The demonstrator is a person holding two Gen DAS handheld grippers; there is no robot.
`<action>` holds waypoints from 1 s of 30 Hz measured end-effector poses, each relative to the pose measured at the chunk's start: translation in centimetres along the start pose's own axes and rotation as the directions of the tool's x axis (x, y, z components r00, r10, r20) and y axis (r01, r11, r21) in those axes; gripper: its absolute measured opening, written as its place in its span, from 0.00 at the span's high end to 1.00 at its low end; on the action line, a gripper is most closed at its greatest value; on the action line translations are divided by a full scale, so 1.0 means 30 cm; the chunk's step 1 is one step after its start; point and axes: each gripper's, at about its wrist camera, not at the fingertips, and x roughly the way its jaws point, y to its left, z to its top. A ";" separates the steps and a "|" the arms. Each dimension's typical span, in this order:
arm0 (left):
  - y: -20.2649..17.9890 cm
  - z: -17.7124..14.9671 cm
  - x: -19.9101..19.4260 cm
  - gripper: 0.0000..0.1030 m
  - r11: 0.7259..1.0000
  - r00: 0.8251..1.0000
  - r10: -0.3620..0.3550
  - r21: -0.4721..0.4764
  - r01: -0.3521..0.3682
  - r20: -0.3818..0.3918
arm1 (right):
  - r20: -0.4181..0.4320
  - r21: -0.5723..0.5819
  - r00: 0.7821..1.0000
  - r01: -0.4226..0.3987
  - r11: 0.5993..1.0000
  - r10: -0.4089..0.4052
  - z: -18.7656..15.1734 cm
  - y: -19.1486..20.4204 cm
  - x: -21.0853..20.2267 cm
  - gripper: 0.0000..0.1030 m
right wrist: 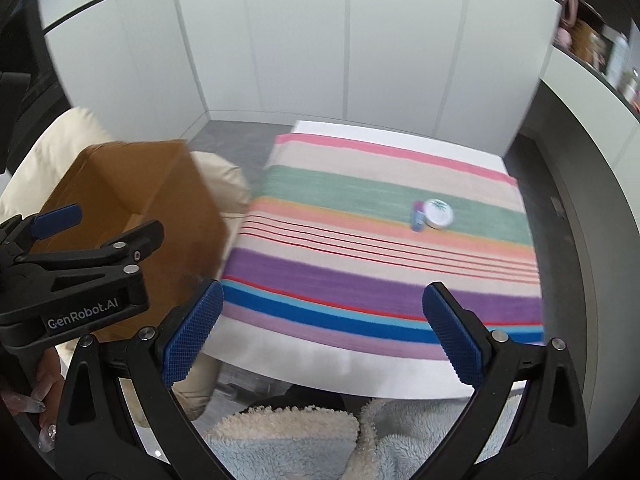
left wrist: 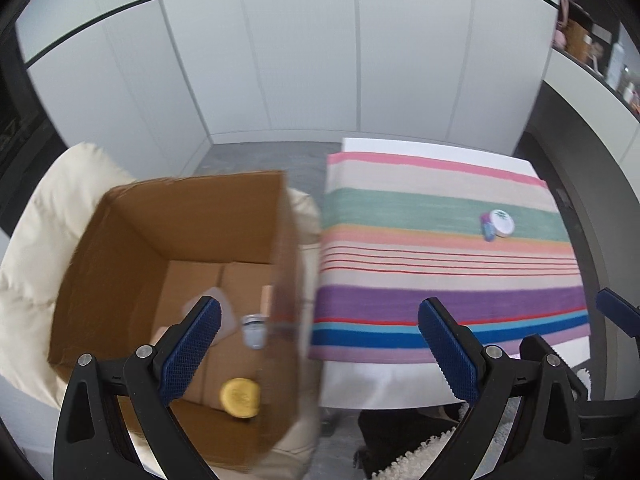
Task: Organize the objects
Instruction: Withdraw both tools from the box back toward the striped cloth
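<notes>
Purple tube (right wrist: 418, 216) lies lengthwise toward wall beside white jar (right wrist: 439, 213); both grippers (left wrist: 320, 344) (right wrist: 322, 340) spread, empty.

open box (left wrist: 192, 216) beside bare cloth (right wrist: 380, 280)

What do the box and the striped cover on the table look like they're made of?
Box: corrugated cardboard, matte brown, with folded flaps and creased bottom panels showing. Striped cover: likely woven fabric, matte, with slightly fuzzy colour bands; blur leaves the weave unclear.
</notes>
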 end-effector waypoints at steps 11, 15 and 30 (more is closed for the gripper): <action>-0.295 0.031 0.032 0.03 0.994 0.995 -0.092 0.065 0.093 -0.029 | -0.007 0.124 0.994 0.108 0.986 -0.108 -0.060 -0.337 -0.060 0.02; -0.401 0.027 0.033 0.03 0.988 0.993 -0.111 0.109 0.114 -0.033 | -0.014 0.152 0.991 0.132 0.979 -0.132 -0.078 -0.421 -0.066 0.02; -0.596 0.034 0.234 0.03 0.967 0.996 -0.080 0.239 0.085 -0.030 | -0.081 0.163 0.990 0.124 0.979 -0.112 -0.054 -0.650 0.221 0.02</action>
